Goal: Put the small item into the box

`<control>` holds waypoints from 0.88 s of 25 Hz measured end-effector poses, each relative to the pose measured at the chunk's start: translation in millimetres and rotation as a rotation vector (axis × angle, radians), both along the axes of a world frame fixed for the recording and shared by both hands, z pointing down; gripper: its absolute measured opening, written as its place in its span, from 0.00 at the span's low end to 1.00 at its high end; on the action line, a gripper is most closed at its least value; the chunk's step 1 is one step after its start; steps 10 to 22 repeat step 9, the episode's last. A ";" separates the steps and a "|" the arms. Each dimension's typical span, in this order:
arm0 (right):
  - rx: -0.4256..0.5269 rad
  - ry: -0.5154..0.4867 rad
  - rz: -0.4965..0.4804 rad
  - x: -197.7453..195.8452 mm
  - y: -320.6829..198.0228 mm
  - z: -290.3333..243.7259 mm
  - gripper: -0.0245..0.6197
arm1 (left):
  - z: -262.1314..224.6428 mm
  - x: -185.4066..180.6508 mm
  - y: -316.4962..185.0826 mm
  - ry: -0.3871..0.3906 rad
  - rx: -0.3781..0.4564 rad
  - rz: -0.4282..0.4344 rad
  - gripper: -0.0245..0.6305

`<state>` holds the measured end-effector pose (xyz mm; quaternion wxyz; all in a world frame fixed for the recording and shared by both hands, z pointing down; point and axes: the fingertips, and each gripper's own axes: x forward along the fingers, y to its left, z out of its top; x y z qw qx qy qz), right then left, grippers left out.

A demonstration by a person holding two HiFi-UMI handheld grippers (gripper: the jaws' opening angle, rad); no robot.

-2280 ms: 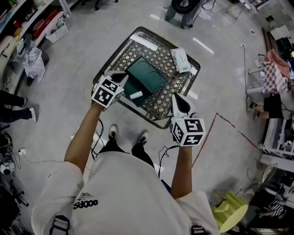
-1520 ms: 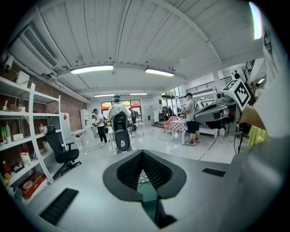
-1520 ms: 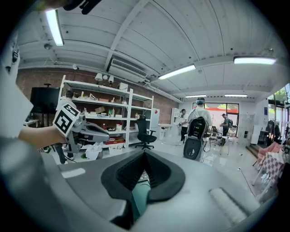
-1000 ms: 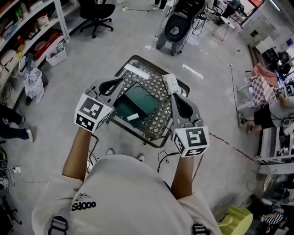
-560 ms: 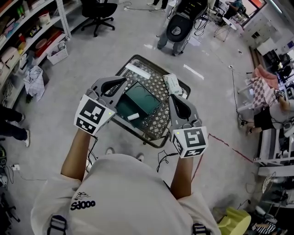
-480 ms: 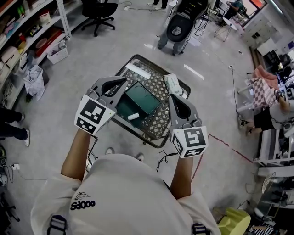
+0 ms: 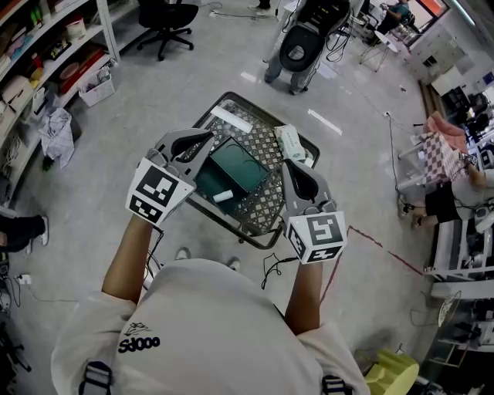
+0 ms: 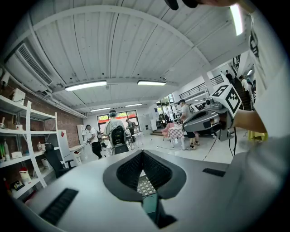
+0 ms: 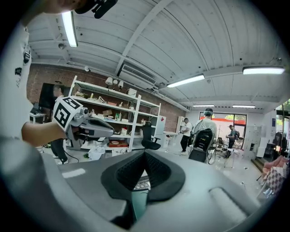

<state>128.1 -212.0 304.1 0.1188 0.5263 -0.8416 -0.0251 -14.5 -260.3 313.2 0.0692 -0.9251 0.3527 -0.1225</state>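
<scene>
A dark green box (image 7: 210, 179) with its lid (image 7: 242, 163) raised lies on a lattice-topped table (image 7: 270, 202). The small white item (image 7: 222, 196) rests at the box's near edge; whether it is inside I cannot tell. My left gripper (image 7: 205, 138) is held up over the table's left side, shut and empty. My right gripper (image 7: 287, 165) hovers over the right side, also shut and empty. In the left gripper view the pads (image 8: 136, 168) meet, with a sliver of table and green box below. The right gripper view shows its pads (image 9: 152, 168) closed too.
A white packet (image 7: 290, 142) and a white strip (image 7: 231, 118) lie at the table's far edge. Shelving (image 7: 46, 46) lines the left wall. An office chair (image 7: 166, 19) and a person with a backpack (image 7: 301, 38) stand beyond the table. A cable (image 7: 270, 266) trails by my feet.
Since 2.3 s ago both grippers have lifted up and away from the box, and the view pulled back. Over the last second they have barely moved. Feet at the left edge shifted.
</scene>
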 end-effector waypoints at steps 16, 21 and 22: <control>-0.007 0.005 -0.001 -1.7 -3.2 4.3 0.05 | 5.9 -1.5 -2.1 -0.003 -0.014 0.002 0.05; -0.007 0.005 -0.001 -1.7 -3.2 4.3 0.05 | 5.9 -1.5 -2.1 -0.003 -0.014 0.002 0.05; -0.007 0.005 -0.001 -1.7 -3.2 4.3 0.05 | 5.9 -1.5 -2.1 -0.003 -0.014 0.002 0.05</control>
